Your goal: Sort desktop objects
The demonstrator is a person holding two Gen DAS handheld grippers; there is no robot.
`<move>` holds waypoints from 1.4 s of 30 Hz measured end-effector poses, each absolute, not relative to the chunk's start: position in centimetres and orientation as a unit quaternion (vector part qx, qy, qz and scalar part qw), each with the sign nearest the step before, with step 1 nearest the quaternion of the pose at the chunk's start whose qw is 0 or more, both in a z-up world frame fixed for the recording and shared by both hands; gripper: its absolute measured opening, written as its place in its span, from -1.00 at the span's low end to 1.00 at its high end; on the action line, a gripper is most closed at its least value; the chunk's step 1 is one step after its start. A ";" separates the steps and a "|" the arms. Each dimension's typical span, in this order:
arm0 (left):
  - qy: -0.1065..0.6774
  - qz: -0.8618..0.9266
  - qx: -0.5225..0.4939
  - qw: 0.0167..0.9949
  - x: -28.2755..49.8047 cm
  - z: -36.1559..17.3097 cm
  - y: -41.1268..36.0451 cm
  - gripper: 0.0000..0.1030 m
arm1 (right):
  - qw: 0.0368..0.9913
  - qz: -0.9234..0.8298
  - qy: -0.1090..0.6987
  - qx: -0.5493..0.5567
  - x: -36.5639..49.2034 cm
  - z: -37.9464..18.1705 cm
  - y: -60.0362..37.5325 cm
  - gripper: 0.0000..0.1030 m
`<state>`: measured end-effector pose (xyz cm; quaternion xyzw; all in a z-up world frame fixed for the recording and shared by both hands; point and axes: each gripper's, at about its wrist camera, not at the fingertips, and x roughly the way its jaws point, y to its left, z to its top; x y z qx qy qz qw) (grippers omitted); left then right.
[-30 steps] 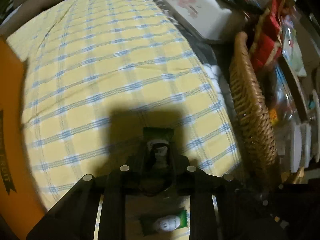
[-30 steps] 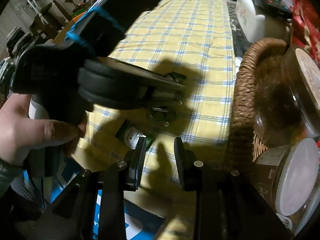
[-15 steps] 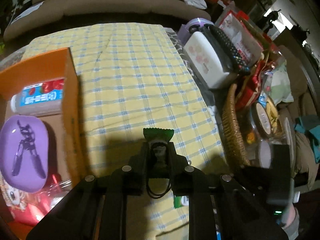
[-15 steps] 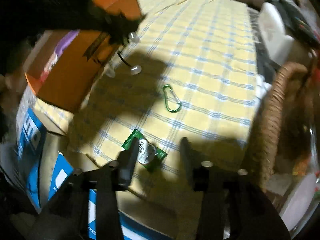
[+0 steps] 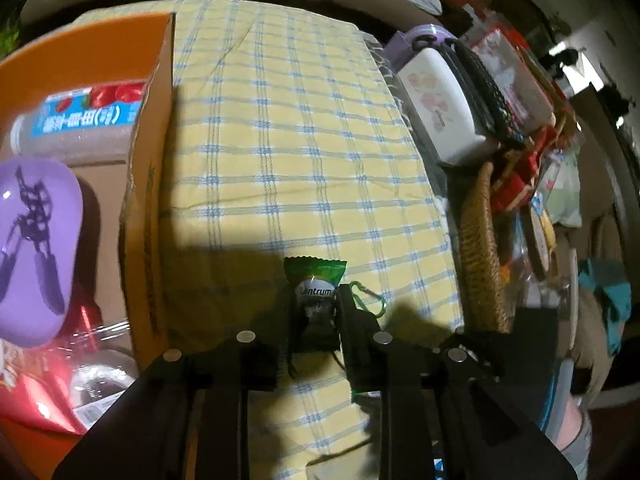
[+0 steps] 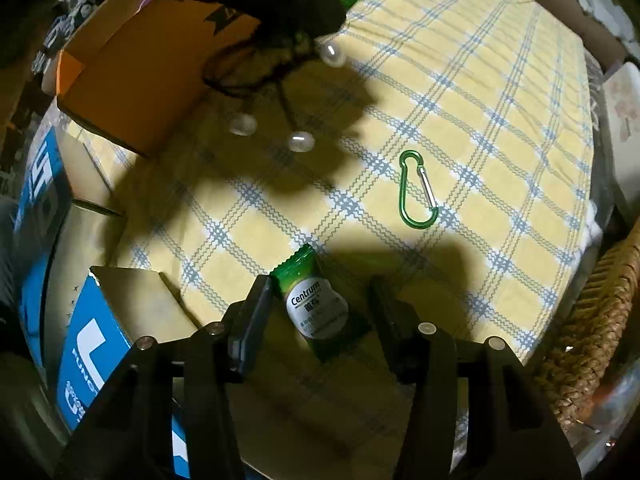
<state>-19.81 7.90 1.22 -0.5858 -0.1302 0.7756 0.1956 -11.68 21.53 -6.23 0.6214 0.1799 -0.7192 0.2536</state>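
A: Sachet on desk, long axis diagonal, far end up-left, between spread right fingers, nearer the left one.
B: Left gripper?
A: Clamped on another sachet and a cord.

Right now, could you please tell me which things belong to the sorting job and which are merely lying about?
Job: left gripper shut on held sachet and beaded cord; right gripper open around loose sachet; green carabiner; orange box.
Lying about: wicker basket; floral case; blue carton.
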 end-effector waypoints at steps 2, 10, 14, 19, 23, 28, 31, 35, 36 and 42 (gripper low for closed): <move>-0.144 0.773 -0.586 0.197 -19.9 1.3 7.8 -0.34 | 0.248 -0.722 0.206 0.612 -11.2 -6.2 21.3 -0.48; -0.129 0.778 -0.584 0.191 -20.4 1.5 8.4 -0.15 | 0.188 -0.789 0.097 0.577 -11.9 -3.0 25.1 -0.85; -0.041 0.791 -0.587 0.170 -20.6 0.5 10.6 -0.15 | 0.184 -0.798 0.044 0.572 -12.2 -2.1 26.8 -0.85; 0.082 0.793 -0.582 0.159 -20.5 -1.6 13.1 -0.15 | 0.195 -0.802 -0.030 0.563 -11.8 -0.9 28.2 -0.85; 0.122 0.782 -0.590 0.160 -20.4 -3.7 13.7 -0.14 | 0.176 -0.796 -0.031 0.578 -12.7 -2.0 29.1 -0.83; 0.155 0.775 -0.589 0.169 -20.2 -3.7 14.9 -0.45 | 0.144 -0.785 0.047 0.601 -12.7 -3.2 27.5 -0.63; 0.163 0.771 -0.590 0.174 -20.2 -3.6 15.4 -0.59 | 0.145 -0.766 0.084 0.621 -13.0 -4.3 25.9 -0.35; 0.128 0.779 -0.585 0.184 -20.1 -3.0 14.7 -0.64 | 0.128 -0.761 0.128 0.623 -13.3 -5.2 24.7 -0.29; 0.113 0.785 -0.581 0.184 -20.3 -2.4 14.2 -0.64 | 0.130 -0.761 0.126 0.622 -13.3 -5.1 24.7 -0.32; -0.007 0.793 -0.572 0.209 -20.9 2.0 11.0 -0.65 | 0.151 -0.779 0.063 0.606 -13.3 -3.1 26.0 -0.84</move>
